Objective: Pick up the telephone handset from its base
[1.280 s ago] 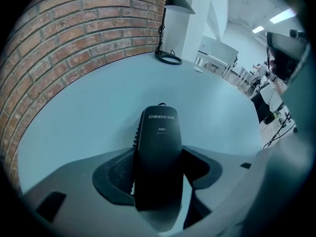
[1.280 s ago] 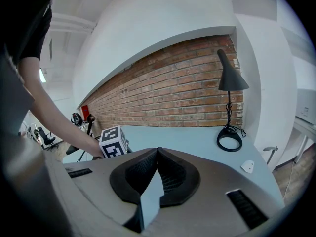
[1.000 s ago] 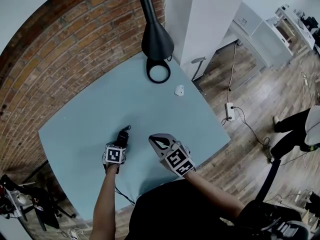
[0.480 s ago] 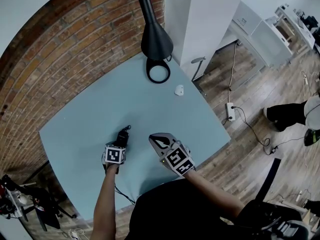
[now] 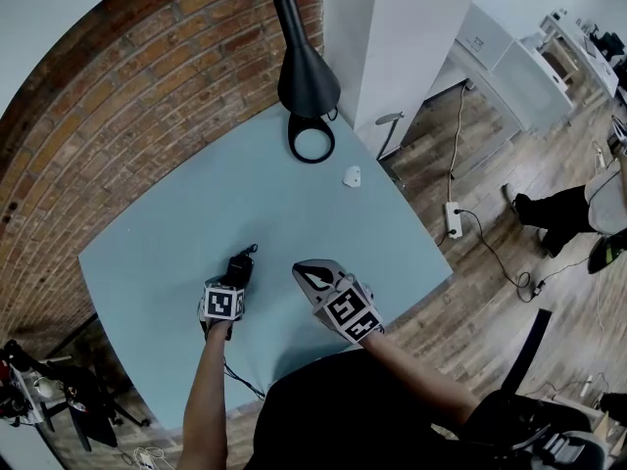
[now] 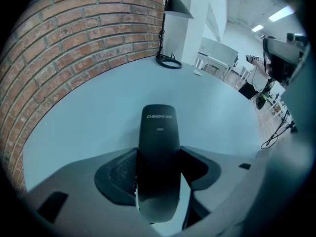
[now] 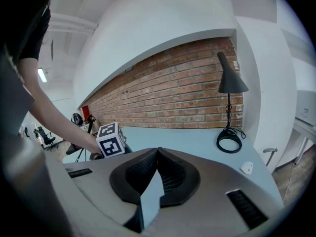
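**Operator:** Locate the item on the bench [image 5: 167,233].

**Technician:** Near the near edge, well apart from the desk lamp [image 5: 307,76] at the far corner. The left tongs [image 5: 236,274] point steeply down, clamped on the flanks of the telephone handset [image 6: 158,132]. Its long axis runs along the jaws toward that corner. The right tongs [image 7: 158,152], beside it, are closed and empty. Base not visible; a straight lift seems indicated.

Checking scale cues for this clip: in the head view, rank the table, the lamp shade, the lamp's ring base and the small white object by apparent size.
1. table
2. lamp shade, though it sits higher, nearer the camera, which flatters it
3. ring base
4. small white object
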Demonstrator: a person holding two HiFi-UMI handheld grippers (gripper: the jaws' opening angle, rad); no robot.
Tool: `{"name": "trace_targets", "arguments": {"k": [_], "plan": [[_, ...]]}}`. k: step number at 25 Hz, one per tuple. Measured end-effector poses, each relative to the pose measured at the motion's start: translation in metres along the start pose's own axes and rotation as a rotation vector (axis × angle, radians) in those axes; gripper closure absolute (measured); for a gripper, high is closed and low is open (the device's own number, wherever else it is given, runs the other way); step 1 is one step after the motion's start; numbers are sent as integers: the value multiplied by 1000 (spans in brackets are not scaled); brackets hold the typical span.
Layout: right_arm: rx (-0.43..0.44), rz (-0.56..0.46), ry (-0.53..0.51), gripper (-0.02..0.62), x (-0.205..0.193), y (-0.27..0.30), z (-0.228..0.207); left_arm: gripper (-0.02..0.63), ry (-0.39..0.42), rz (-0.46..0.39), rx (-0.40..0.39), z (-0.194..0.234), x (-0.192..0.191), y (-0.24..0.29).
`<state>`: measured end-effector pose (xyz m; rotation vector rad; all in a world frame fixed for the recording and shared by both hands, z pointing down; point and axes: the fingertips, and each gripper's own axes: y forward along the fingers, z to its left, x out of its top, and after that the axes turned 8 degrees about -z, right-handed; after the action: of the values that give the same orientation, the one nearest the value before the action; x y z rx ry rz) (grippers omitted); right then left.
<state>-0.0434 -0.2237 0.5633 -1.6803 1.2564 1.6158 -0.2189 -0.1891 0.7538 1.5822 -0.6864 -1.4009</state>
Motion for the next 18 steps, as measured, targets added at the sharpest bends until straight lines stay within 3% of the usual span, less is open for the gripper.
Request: {"name": "trace_targets", "arguments": {"k": [18], "plan": [[5,-1,-2,584,-1,-3,2,325,-12,-21,22,2,4,-11]]}}
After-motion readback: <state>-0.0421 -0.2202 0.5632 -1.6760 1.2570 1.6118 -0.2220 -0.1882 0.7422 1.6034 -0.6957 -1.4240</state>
